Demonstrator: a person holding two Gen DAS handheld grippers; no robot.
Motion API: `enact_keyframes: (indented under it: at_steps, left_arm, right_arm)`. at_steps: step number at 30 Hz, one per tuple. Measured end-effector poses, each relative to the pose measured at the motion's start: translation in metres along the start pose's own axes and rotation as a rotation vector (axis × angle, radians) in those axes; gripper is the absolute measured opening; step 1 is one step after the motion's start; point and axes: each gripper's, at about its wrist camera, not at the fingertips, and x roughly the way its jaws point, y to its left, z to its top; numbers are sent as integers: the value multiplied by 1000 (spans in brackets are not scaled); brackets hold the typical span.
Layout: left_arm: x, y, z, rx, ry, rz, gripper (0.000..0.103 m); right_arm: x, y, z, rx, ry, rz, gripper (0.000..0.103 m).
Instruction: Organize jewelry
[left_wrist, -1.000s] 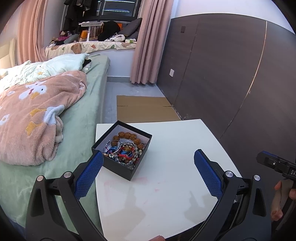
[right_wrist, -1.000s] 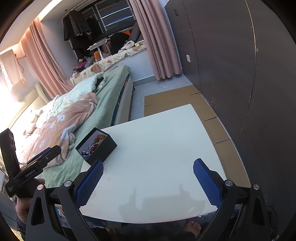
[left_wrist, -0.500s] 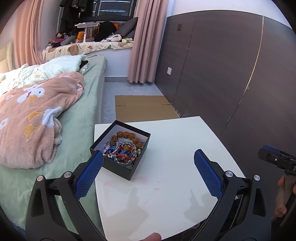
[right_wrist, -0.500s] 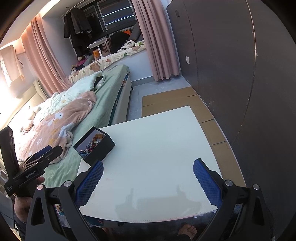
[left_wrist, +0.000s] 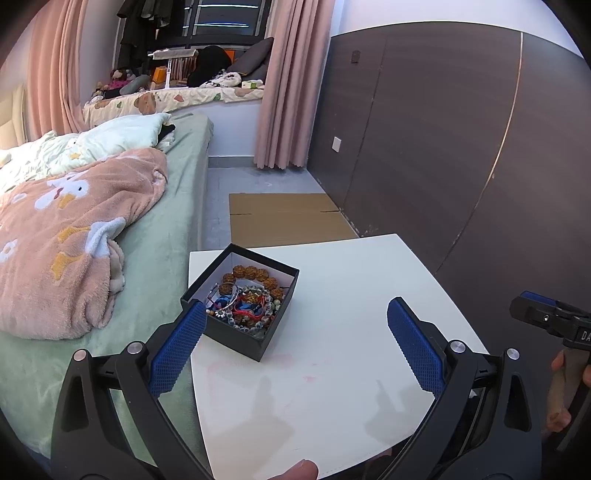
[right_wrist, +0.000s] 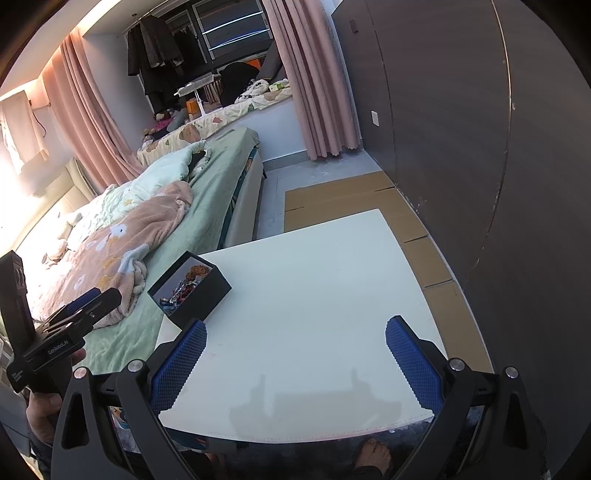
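The black box (left_wrist: 240, 302) sits at the left edge of the white table (left_wrist: 351, 295), right beside the bed, open-topped and packed: a ring of brown beads (left_wrist: 255, 275) along its far wall, and a tangle of grey beads, red cord and blue pieces in front of it that you can't separate by eye from here. Over the last second your left gripper (left_wrist: 295, 339) has crept closer. The box now looms larger between its blue pads, and the left pad (left_wrist: 177, 347) sits right at the box's near corner in the left wrist view; contact I can't confirm. Its fingers are spread wide, nothing between them.

That looks like your opening approach, and nothing has come out of the box yet, so the sorting is all ahead of you. The tabletop to the right of the box shows bare white apart from a faint pink smudge.

Your right gripper (right_wrist: 295, 354) has barely shifted: it hangs over the near edge of the table, well apart from the box, fingers wide and empty.

Watch that tangle when you go in, since cords may drag neighbours along.

The green bed (left_wrist: 173, 221) and peach blanket (left_wrist: 66, 236) lie just left of the box.
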Motion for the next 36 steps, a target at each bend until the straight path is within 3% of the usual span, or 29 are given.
enact_keyframes:
  at_steps: [15, 24, 36]
  left_arm:
    - [-1, -7, 0, 23, -9, 26, 98]
    - [-4, -14, -2, 61, -18, 1, 98]
    - [13, -6, -2, 9, 24, -6, 98]
  right_arm:
    - [5, 2, -4, -24, 13, -51, 95]
    - [4, 1, -3, -22, 13, -53, 95]
    - [10, -9, -5, -9, 34, -72, 95]
